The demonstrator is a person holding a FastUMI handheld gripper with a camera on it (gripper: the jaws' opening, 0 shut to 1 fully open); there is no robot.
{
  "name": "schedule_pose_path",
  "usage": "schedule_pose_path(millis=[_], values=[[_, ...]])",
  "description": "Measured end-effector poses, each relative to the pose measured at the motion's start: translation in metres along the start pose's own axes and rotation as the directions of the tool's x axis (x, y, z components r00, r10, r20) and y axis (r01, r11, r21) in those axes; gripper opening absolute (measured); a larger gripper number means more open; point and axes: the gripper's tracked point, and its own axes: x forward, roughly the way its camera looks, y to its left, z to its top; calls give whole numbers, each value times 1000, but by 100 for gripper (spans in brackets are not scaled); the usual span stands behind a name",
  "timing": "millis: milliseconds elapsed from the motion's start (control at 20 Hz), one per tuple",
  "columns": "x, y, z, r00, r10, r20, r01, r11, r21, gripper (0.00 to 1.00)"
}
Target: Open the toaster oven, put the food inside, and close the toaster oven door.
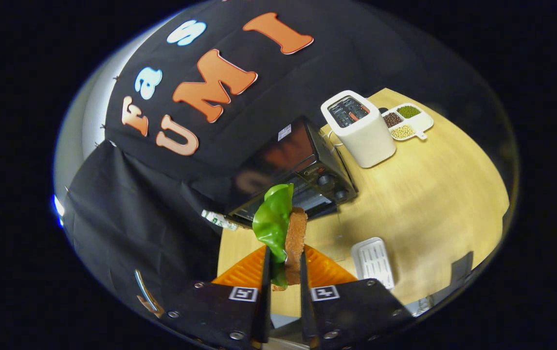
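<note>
My gripper (285, 252) is shut on the food, held up above the table: a green lettuce leaf (272, 223) against a brown breaded slice (296, 234), standing on edge between the two fingers. Just beyond the food stands the black toaster oven (302, 165) on the wooden table (429, 194). Its glossy top mirrors the wall, and two knobs (332, 187) sit at the right of its front. The food hides part of the oven's front, so I cannot tell how its door stands.
An orange ridged plate (329, 272) lies under the fingers. A small white ribbed tray (373, 262) lies to the right of it. Past the oven stand a white slot toaster (361, 129) and a white divided dish of beans (404, 121). Black cloth hangs at the left.
</note>
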Motion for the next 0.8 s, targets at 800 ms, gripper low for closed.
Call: schedule_pose_path(millis=[800], values=[[162, -8, -40, 963, 69, 262, -176, 895, 410, 21]])
